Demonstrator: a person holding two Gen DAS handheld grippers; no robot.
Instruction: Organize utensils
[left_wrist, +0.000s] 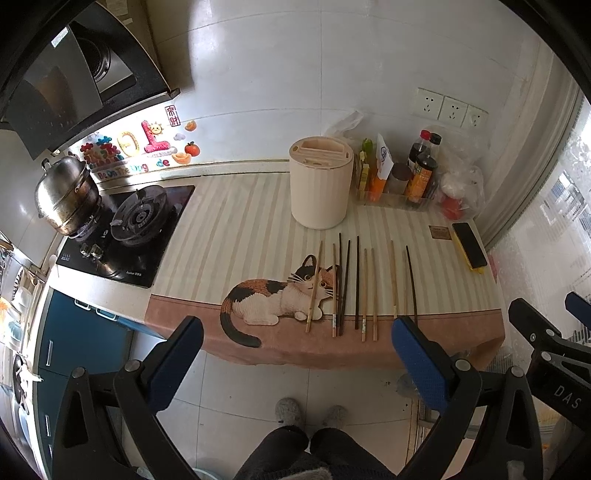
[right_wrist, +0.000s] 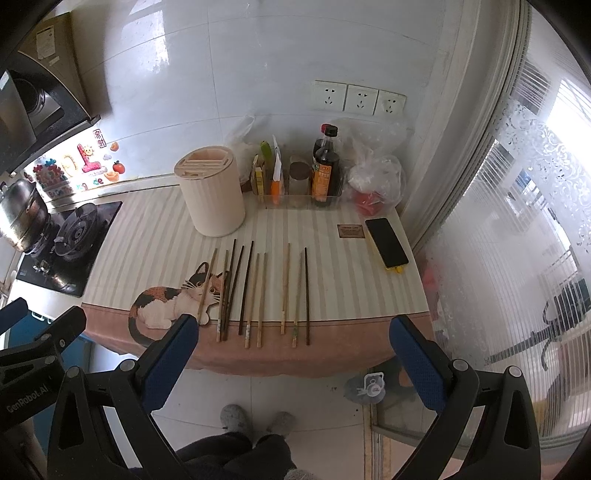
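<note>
Both the left tongs (left_wrist: 295, 343) and right tongs (right_wrist: 295, 341) hang spread and empty before chopsticks (right_wrist: 258, 291) lying in a row on the surface (right_wrist: 155, 229), near a cream holder (right_wrist: 210, 192).

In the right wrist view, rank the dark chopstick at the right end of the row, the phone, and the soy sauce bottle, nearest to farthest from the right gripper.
1. Dark chopstick, at the mat's front edge, just ahead of the right gripper.
2. Phone, further back on the right.
3. Soy sauce bottle, against the back wall.
</note>
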